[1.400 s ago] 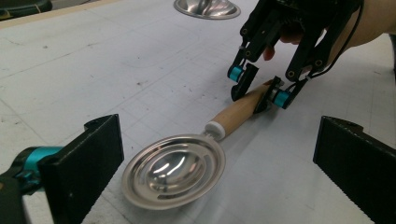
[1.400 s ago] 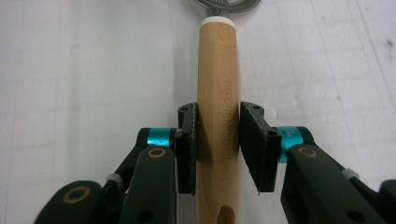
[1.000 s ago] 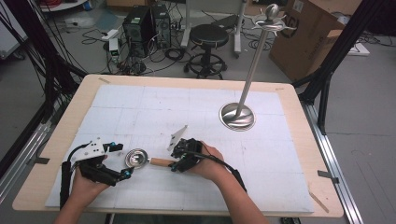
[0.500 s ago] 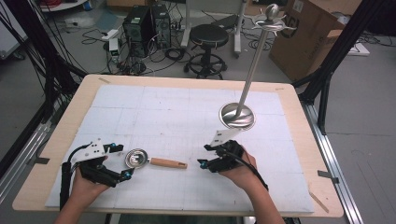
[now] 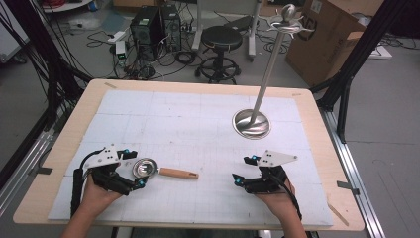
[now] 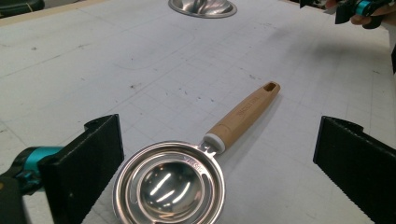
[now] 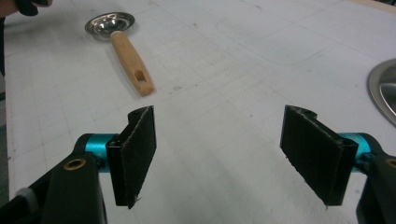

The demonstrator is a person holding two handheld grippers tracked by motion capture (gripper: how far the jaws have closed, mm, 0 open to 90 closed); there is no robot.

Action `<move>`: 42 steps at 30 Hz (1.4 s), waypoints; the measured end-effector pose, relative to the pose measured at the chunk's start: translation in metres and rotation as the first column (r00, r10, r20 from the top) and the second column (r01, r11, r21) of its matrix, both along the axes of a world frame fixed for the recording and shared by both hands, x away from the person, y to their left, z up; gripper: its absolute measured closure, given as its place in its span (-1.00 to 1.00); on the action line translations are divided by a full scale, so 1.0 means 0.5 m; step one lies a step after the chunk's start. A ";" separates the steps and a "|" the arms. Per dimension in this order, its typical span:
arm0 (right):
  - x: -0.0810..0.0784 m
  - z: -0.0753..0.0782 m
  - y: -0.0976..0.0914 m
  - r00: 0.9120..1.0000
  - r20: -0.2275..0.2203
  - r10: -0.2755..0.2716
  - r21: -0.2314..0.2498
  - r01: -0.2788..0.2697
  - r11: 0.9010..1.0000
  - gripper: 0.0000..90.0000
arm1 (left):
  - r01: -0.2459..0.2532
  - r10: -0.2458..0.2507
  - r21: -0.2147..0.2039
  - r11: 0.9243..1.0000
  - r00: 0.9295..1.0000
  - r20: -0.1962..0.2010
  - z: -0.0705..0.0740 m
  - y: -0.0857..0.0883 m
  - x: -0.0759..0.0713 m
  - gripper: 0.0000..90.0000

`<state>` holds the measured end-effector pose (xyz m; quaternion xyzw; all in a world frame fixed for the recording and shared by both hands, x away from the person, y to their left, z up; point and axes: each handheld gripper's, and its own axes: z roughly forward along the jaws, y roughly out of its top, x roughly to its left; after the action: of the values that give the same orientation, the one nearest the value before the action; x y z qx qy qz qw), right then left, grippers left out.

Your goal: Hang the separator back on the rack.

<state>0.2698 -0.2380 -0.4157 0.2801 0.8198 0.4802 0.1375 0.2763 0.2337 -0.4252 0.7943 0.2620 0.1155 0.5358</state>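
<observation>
Left gripper (image 5: pixel 132 171), low at the near left of the white gridded mat (image 5: pixel 198 124): jaws spread wide, pressing on nothing. Between those fingers, the steel bowl of a measuring scoop (image 5: pixel 144 168), flat on the mat; its wooden handle (image 6: pixel 245 112) stretching away from the jaws, hang-hole at the far end. Right gripper (image 5: pixel 243 171), well apart from that handle tip: jaws just opening, now held wide, bare mat between the pads (image 7: pixel 140 149). Beyond the right fingers, a round steel base (image 5: pixel 251 123) with a tall slanted pole. Mat faintly smudged, on a pale wooden tabletop (image 5: pixel 89 99). Past the far edge: grey floor, black stool (image 5: pixel 222 39), computer towers, tangled cables, cardboard box (image 5: pixel 322 39) at far right.
</observation>
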 end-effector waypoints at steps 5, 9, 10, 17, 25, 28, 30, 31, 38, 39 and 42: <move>-0.004 0.003 -0.015 1.000 0.006 -0.010 0.015 0.010 1.000 -0.41 | 0.001 -0.001 -0.016 1.000 1.000 -0.005 0.004 0.000 0.006 -0.95; -0.002 0.001 -0.022 1.000 0.009 -0.021 0.025 0.021 0.999 -0.42 | 0.018 -0.018 0.000 1.000 1.000 -0.012 0.011 -0.011 0.011 -0.95; -0.002 -0.001 -0.021 1.000 0.008 -0.024 0.028 0.023 0.999 -0.42 | 0.023 -0.023 0.009 1.000 1.000 -0.015 0.013 -0.015 0.013 -0.95; 0.015 -0.007 -0.008 1.000 0.006 -0.014 0.020 0.013 1.000 -0.42 | 0.061 -0.058 0.136 0.989 0.998 -0.023 0.029 -0.050 0.029 -0.92; 0.022 -0.005 0.006 1.000 0.014 0.000 0.012 0.000 1.000 -0.42 | 0.167 -0.156 0.246 0.955 0.986 -0.067 0.047 -0.078 0.056 -0.41; 0.021 -0.005 0.009 1.000 0.016 0.005 0.006 -0.005 1.000 -0.42 | 0.194 -0.177 0.286 0.938 0.981 -0.085 0.053 -0.089 0.066 -0.34; 0.022 -0.006 0.009 1.000 0.017 0.006 0.003 -0.006 1.000 -0.42 | 0.213 -0.190 0.323 0.922 0.977 -0.100 0.057 -0.097 0.073 -0.29; 0.022 -0.006 0.009 1.000 0.013 0.006 0.005 -0.006 1.000 -0.42 | 0.219 -0.194 0.341 0.914 0.975 -0.106 0.058 -0.102 0.076 -0.28; 0.021 -0.007 0.009 1.000 0.012 0.010 -0.004 -0.010 1.000 -0.42 | 0.283 -0.235 0.466 0.838 0.959 -0.159 0.060 -0.138 0.092 -0.16; 0.020 -0.007 0.009 1.000 0.008 0.008 -0.001 -0.008 1.000 -0.42 | 0.296 -0.243 0.475 0.829 0.955 -0.170 0.059 -0.143 0.095 -0.15; 0.019 -0.008 0.006 1.000 0.011 0.006 0.000 -0.006 1.000 -0.41 | 0.319 -0.250 0.492 0.810 0.947 -0.201 0.055 -0.153 0.103 -0.07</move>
<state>0.2795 -0.2350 -0.4196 0.2749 0.8199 0.4822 0.1405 0.3278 0.1572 -0.3978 0.9449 0.1324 0.0497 0.2953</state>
